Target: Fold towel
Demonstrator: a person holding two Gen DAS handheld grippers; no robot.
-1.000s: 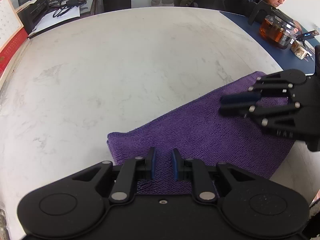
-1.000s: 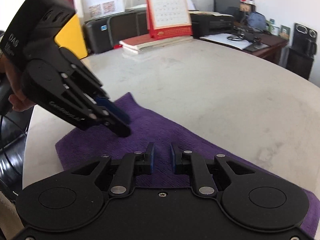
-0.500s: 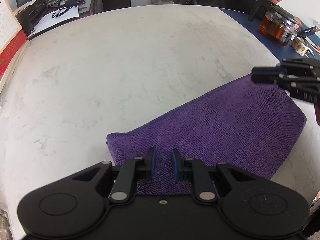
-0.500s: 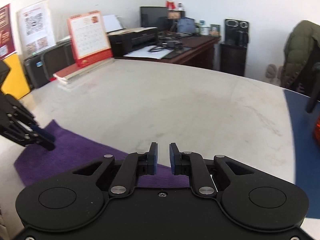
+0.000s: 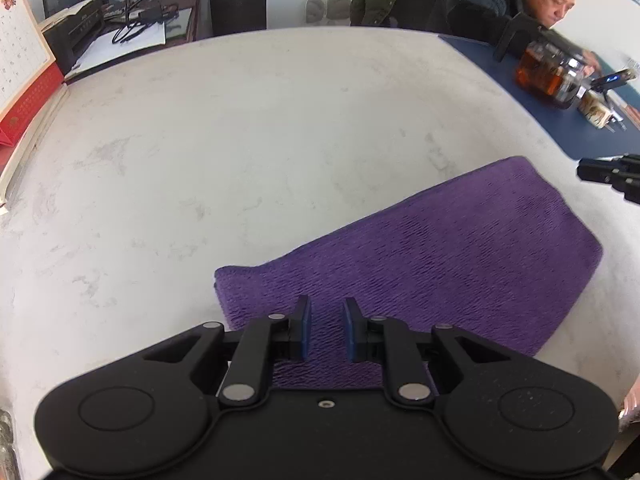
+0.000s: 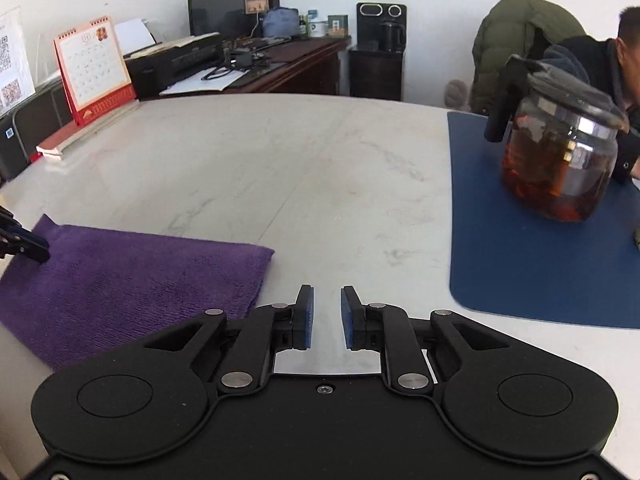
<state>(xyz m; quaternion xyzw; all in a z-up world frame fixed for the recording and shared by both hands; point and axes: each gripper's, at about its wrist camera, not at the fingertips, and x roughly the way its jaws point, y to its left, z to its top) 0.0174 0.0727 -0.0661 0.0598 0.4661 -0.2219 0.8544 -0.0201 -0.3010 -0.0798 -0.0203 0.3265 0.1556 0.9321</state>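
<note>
A pale, marble-veined counter (image 6: 280, 168) fills both views, its surface scuffed with faint grey marks. The purple towel (image 5: 440, 256) lies flat on it, folded into a thick rectangle near the counter's near edge.

The left tongs (image 5: 326, 330) hang over the near corner of the towel, pointing steeply down; their blue pads stand a narrow gap apart with nothing gripped between them, only towel showing beneath. The right tongs (image 6: 326, 318) are just beside the towel's right-hand end, over bare counter; their pads are likewise slightly apart and empty. In the left wrist view the tip of the right tongs shows beyond the towel's far right corner, apart from the cloth.

To the right of the towel, well apart from it, a blue mat (image 6: 540, 264) covers part of the counter, and a glass teapot (image 6: 560, 160) of dark tea with a black handle and lid stands on it. A seated person (image 5: 520, 4) in a dark jacket leans at the counter behind the teapot.

Beyond the towel, at the counter's far left edge, a red-based desk calendar (image 6: 94, 72) stands on a book. Behind it a dark wooden desk (image 6: 280, 68) carries a printer (image 6: 176, 60), papers, cables and a monitor (image 6: 218, 14), against a white wall.
</note>
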